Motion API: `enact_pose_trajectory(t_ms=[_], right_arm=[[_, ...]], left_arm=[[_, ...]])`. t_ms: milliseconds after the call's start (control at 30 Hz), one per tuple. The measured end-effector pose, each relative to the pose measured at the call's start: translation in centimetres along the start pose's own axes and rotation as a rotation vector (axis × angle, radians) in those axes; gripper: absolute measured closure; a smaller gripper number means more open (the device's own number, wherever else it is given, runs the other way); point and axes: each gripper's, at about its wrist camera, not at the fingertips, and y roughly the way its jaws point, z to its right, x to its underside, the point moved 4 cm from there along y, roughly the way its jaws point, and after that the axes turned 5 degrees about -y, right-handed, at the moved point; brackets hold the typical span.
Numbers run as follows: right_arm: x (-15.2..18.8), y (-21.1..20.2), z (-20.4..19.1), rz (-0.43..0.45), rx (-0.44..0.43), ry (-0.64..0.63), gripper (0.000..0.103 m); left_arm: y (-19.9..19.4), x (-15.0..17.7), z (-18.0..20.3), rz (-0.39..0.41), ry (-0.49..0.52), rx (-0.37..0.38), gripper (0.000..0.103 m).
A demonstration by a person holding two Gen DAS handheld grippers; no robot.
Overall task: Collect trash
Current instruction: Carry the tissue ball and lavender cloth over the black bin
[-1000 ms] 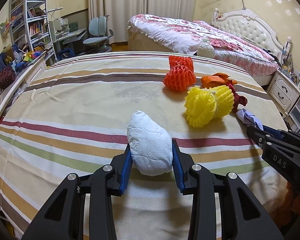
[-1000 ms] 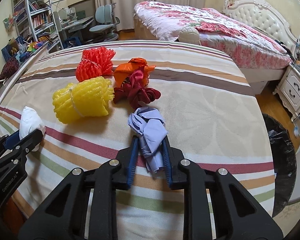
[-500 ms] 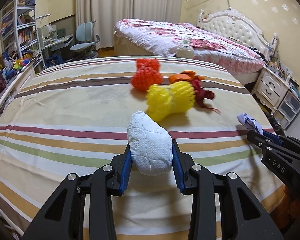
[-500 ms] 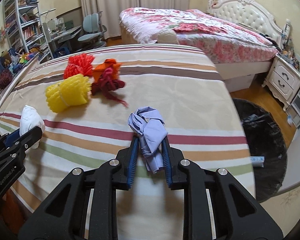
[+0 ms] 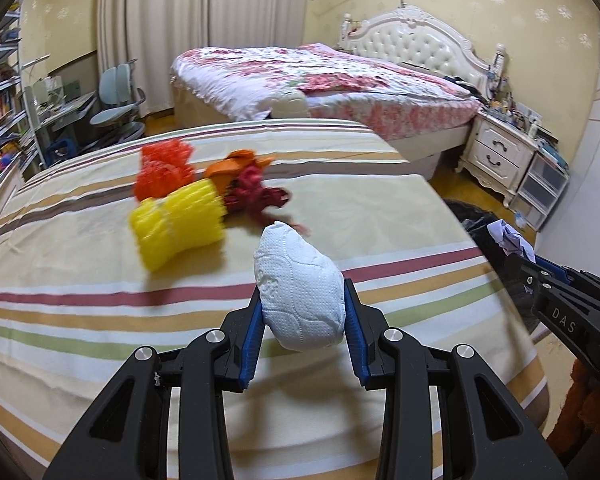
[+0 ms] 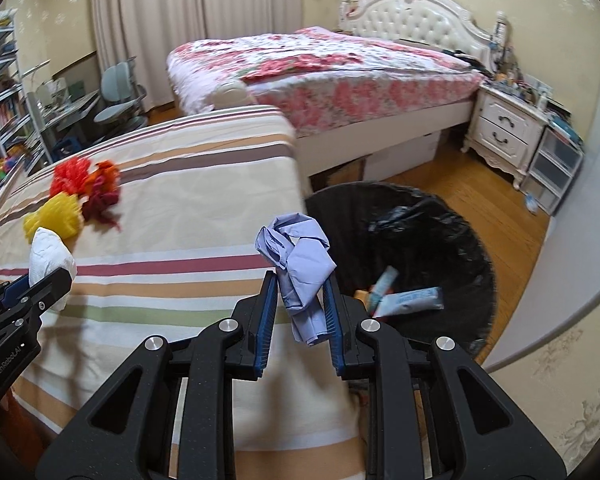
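My left gripper (image 5: 303,316) is shut on a white crumpled paper wad (image 5: 298,288), held above the striped bed cover (image 5: 80,320). My right gripper (image 6: 299,300) is shut on a crumpled pale blue glove (image 6: 300,260), held over the bed's right edge, beside a black-lined trash bin (image 6: 412,248) on the floor. The bin holds a few wrappers (image 6: 404,296). On the bed lie a yellow foam net (image 5: 178,224), an orange-red foam net (image 5: 162,172), an orange scrap (image 5: 236,164) and a dark red scrap (image 5: 256,194). Each view shows the other gripper at its edge.
A second bed (image 6: 320,76) with a floral cover stands behind. A white nightstand (image 6: 508,128) and plastic drawers (image 6: 556,168) sit at the right wall. A desk, chair (image 5: 118,96) and shelves (image 5: 0,92) fill the far left. Wooden floor (image 6: 480,184) surrounds the bin.
Both grippers have swung to the right with their loads. The trash bin has come into full view under the right gripper, and the foam nets have slid left in both views.
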Motion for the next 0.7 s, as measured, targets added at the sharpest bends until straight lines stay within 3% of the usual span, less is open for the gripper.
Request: enact_pose_trajectory(t_ms=[433,700], right_arm=[[-0.5,0.8,6.2,0.016,0.063,0.093,0.08],[-0.8,1.3,8.7,0.019,0.078,0.131,0.08]], left_arm=[[2.4,-1.6,9.2,0.004,0.116,0.093,0.066],[4.4,-2.5,12.7,-0.005,0.153,0.116,0.066]])
